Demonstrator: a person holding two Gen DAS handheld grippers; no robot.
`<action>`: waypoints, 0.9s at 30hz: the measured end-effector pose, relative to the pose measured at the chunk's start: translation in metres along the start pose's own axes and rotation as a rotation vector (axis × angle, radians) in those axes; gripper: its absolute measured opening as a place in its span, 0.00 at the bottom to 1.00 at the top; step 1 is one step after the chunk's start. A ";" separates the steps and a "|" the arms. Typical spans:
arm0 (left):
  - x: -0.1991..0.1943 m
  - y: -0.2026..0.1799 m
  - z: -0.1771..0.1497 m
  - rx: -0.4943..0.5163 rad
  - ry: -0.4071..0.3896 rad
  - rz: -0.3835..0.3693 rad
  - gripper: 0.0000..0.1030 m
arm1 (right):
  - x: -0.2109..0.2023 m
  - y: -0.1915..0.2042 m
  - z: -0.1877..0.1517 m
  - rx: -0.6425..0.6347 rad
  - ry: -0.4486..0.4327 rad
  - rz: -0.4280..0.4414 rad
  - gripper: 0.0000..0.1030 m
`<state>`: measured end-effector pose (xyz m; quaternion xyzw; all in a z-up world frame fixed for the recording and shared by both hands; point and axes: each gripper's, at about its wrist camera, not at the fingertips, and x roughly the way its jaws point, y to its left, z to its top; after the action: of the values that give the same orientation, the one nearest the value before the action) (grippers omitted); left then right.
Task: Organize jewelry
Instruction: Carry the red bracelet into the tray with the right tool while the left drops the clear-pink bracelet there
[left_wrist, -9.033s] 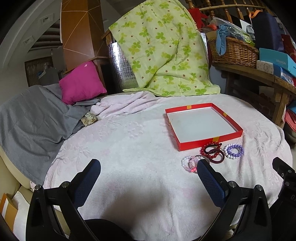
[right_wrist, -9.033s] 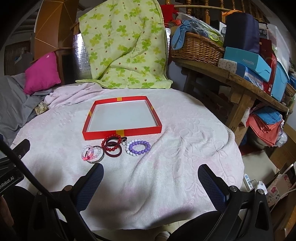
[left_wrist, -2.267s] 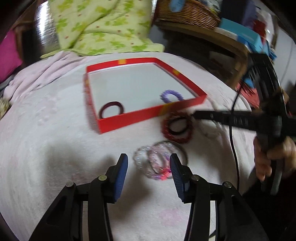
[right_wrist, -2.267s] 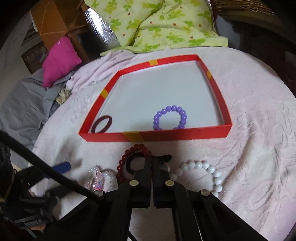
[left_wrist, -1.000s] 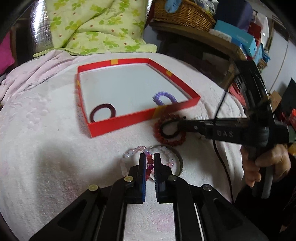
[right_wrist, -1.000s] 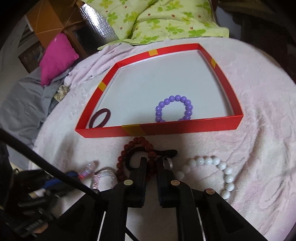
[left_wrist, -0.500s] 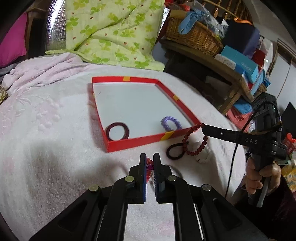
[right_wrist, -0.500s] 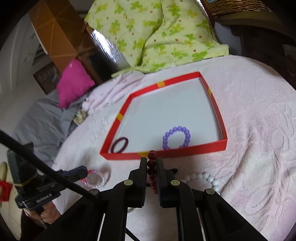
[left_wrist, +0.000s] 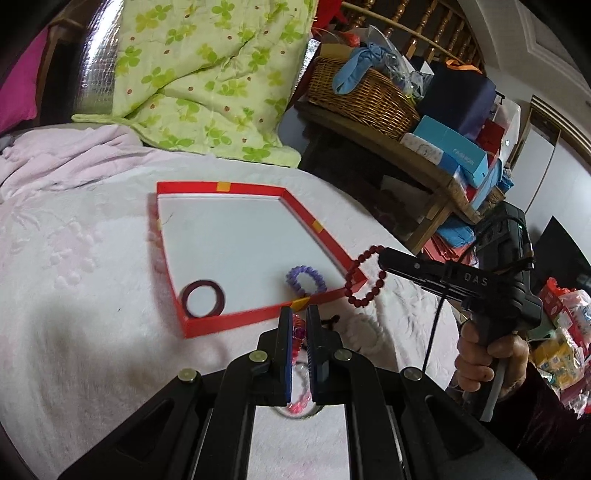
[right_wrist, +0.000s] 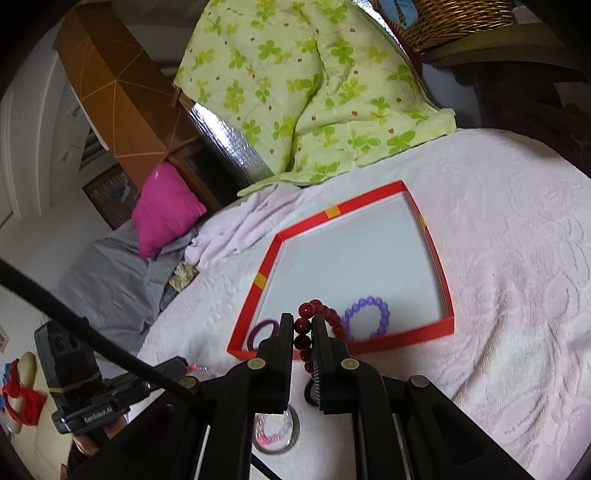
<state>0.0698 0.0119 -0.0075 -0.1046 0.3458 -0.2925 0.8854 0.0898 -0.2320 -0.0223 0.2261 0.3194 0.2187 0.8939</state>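
A red tray (left_wrist: 229, 319) lies on the pink cloth, holding a maroon bangle (left_wrist: 201, 300) and a purple bead bracelet (left_wrist: 306, 280). My left gripper (left_wrist: 298, 319) is shut on a pink and clear bead bracelet (left_wrist: 297, 330), lifted just in front of the tray's near rim. My right gripper (right_wrist: 303, 321) is shut on a dark red bead bracelet (right_wrist: 306, 308), which hangs over the tray's near right corner (left_wrist: 364, 275). In the right wrist view the tray (right_wrist: 441, 273) shows the purple bracelet (right_wrist: 369, 314) and the bangle (right_wrist: 260, 332).
A white bead bracelet (left_wrist: 365, 328), a black hair tie (left_wrist: 330, 322) and a clear bangle (right_wrist: 277, 432) lie on the cloth before the tray. A green quilt (left_wrist: 207, 74) is heaped behind. A wicker basket (left_wrist: 362, 96) and boxes crowd a wooden bench at the right.
Both grippers have risen from the cloth, each with its bracelet. The dark red bracelet now hangs free over the tray's corner, and both views have tilted up.
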 end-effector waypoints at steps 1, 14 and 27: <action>0.003 -0.001 0.003 -0.004 0.003 -0.003 0.07 | 0.001 -0.001 0.003 0.004 -0.004 0.002 0.10; 0.066 0.008 0.069 -0.023 -0.002 0.055 0.07 | 0.067 -0.013 0.049 0.094 -0.006 0.036 0.11; 0.119 0.038 0.075 -0.056 0.088 0.142 0.07 | 0.129 -0.038 0.054 0.219 0.112 0.019 0.11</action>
<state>0.2074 -0.0284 -0.0325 -0.0913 0.3991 -0.2235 0.8846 0.2258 -0.2077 -0.0666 0.3130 0.3887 0.2033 0.8424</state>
